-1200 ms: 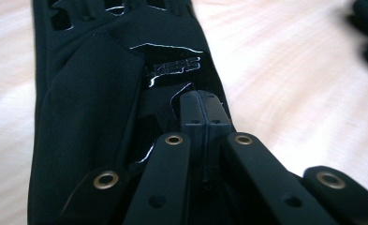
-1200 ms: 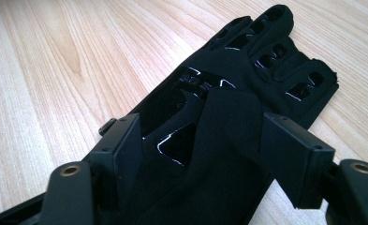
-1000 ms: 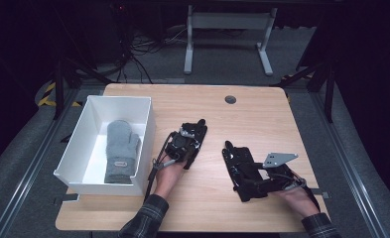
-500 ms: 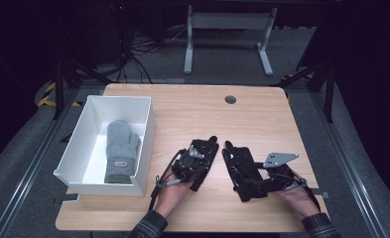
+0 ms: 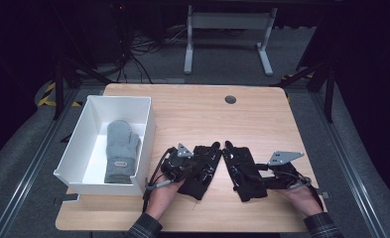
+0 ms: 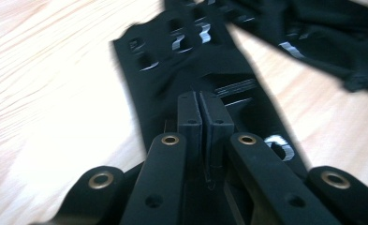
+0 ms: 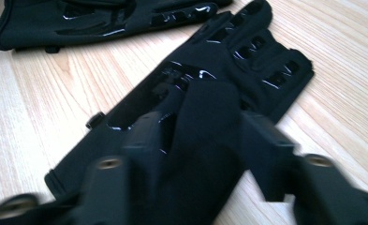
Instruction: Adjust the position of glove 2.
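Two black gloves lie side by side on the wooden table (image 5: pixel 192 116), near its front. My left gripper (image 5: pixel 200 164) (image 6: pixel 200 101) lies low over the left glove (image 5: pixel 206 174) (image 6: pixel 181 61); its jaws stand pressed together, pinching that glove's fabric. My right gripper (image 5: pixel 250 173) (image 7: pixel 202 126) sits on the right glove (image 5: pixel 238 157) (image 7: pixel 247 51). Its jaws have just been closing, and a raised fold of that glove is bunched between them. The other glove (image 7: pixel 92 18) (image 6: pixel 312 33) shows at the top of each gripper view.
A white open box (image 5: pixel 148 126) stands at the table's left with a grey mitten (image 5: pixel 120 151) lying in it. A round cable hole (image 5: pixel 230 99) is at the back of the table. A metal desk frame (image 5: pixel 227 29) stands on the floor behind.
My left gripper has come nearer and to the right, bringing its black glove beside the right glove. The right hand has kept its place.
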